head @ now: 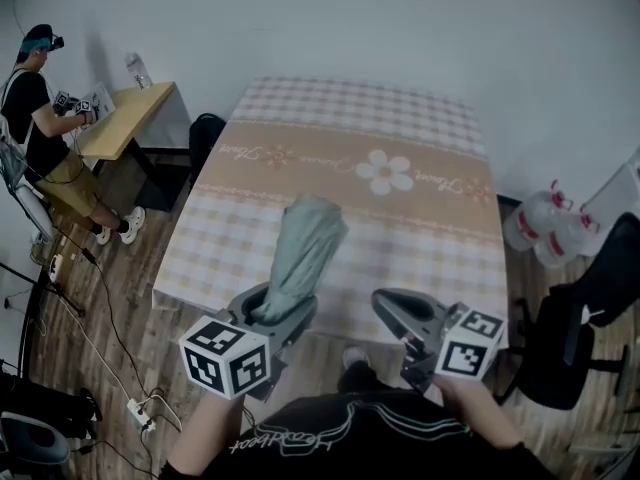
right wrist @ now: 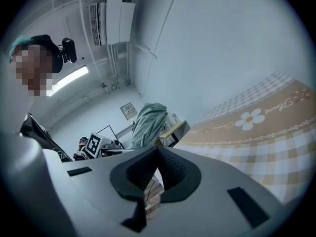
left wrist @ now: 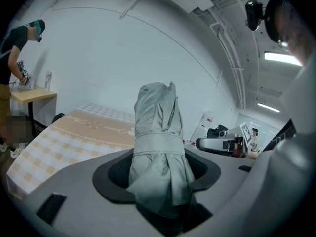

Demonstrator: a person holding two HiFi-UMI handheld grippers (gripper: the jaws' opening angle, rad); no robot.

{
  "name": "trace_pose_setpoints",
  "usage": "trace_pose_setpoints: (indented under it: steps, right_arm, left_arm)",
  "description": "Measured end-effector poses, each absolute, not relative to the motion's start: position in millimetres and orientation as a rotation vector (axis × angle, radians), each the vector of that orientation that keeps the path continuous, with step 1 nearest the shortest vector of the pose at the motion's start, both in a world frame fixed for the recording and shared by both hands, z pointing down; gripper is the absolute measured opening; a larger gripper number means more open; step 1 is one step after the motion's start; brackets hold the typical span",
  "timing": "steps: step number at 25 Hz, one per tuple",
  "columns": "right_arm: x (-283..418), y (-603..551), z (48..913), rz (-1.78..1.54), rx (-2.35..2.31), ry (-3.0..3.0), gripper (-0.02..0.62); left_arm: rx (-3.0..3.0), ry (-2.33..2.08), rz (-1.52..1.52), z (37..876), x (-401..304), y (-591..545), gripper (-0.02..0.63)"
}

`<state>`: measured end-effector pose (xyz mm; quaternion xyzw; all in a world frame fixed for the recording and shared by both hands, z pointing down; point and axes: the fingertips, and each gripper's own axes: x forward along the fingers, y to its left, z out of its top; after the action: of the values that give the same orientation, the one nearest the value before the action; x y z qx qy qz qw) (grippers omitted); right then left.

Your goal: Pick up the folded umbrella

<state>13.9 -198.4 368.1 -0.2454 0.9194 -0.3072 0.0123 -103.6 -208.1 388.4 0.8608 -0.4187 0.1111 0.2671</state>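
Observation:
The folded umbrella (head: 305, 248), grey-green with a strap round its middle, stands tilted above the near part of the checked tablecloth (head: 400, 118). My left gripper (head: 278, 303) is shut on its lower end. In the left gripper view the umbrella (left wrist: 158, 142) fills the gap between the pads of the left gripper (left wrist: 158, 171) and sticks up past them. To the right, near the table's front edge, my right gripper (head: 395, 308) hangs shut and holds nothing. In its own view the right gripper (right wrist: 159, 149) has its pads meeting at the tips, and the umbrella (right wrist: 148, 122) shows beyond.
A person (head: 40, 118) sits at a small wooden desk (head: 125, 118) at the far left. Water bottles (head: 545, 223) and a black chair (head: 585, 318) stand right of the table. Cables and a power strip (head: 138, 413) lie on the floor at the left.

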Motion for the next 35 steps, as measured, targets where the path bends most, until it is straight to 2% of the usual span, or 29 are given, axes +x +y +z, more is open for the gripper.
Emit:
trace_pose_setpoints:
  steps: [14, 35]
  right_arm:
    - [5, -153, 332, -0.76, -0.719, 2.942, 0.009]
    - [-8, -149, 326, -0.724, -0.686, 2.969, 0.009]
  left_arm:
    - [2.455, -1.098, 0.123, 321, -102, -162, 0.261]
    - [2.435, -1.101, 0.107, 327, -106, -154, 0.261]
